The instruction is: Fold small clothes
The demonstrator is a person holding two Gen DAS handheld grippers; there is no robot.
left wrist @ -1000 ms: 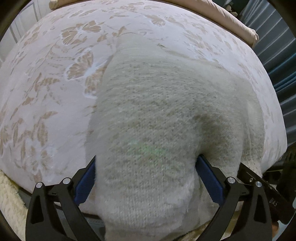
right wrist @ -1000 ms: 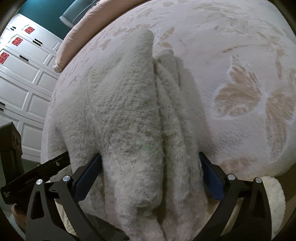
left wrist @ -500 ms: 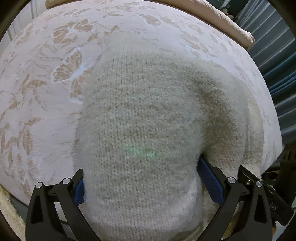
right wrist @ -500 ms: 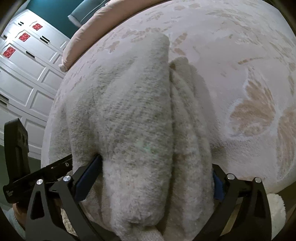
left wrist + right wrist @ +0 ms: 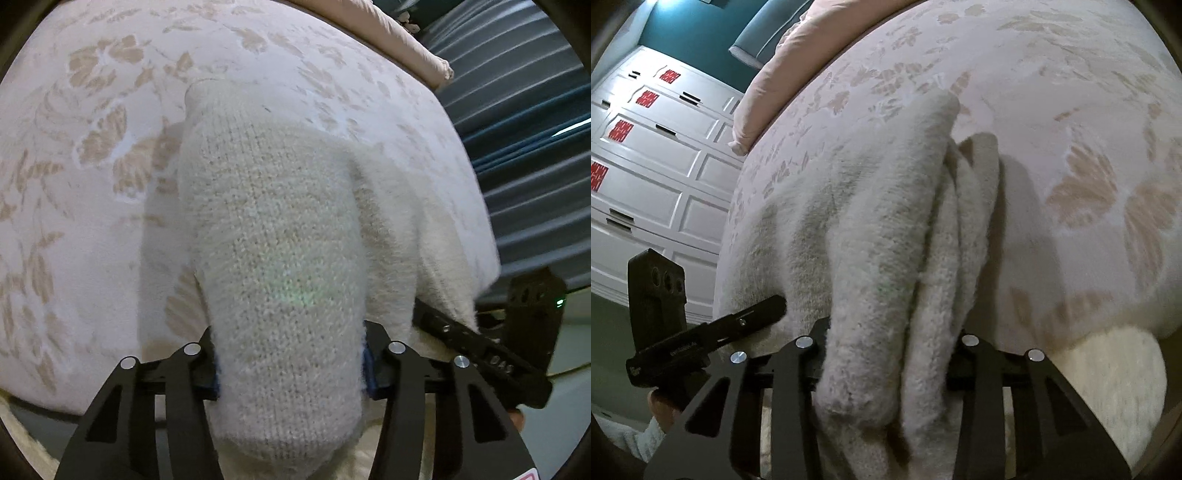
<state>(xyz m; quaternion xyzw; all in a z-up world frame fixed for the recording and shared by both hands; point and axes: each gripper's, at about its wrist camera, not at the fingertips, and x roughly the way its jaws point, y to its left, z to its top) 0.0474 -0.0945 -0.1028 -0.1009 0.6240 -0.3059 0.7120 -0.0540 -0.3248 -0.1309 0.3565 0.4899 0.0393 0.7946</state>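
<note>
A cream knit garment (image 5: 273,221) lies on a bed with a floral cover (image 5: 74,184); its near edge is bunched up and raised. My left gripper (image 5: 291,365) is closing, and its blue pads squeeze a thick fold of the knit. In the right wrist view the same garment (image 5: 886,221) shows several stacked folds. My right gripper (image 5: 890,365) is also closing and pinches those folds at the near edge. Each gripper appears in the other's view: the right one (image 5: 480,347) beside the knit, the left one (image 5: 701,339) at the garment's left side.
A pink bolster (image 5: 388,37) runs along the bed's far edge. Blue pleated curtains (image 5: 535,147) hang on one side of the bed and a white panelled wardrobe (image 5: 646,166) stands on the other. A fluffy cream textile (image 5: 1108,369) lies below the bed's near edge.
Both grippers' jaws have narrowed from wide apart to pinching the knit. Both hands have risen a little, lifting the garment's near edge off the cover.
</note>
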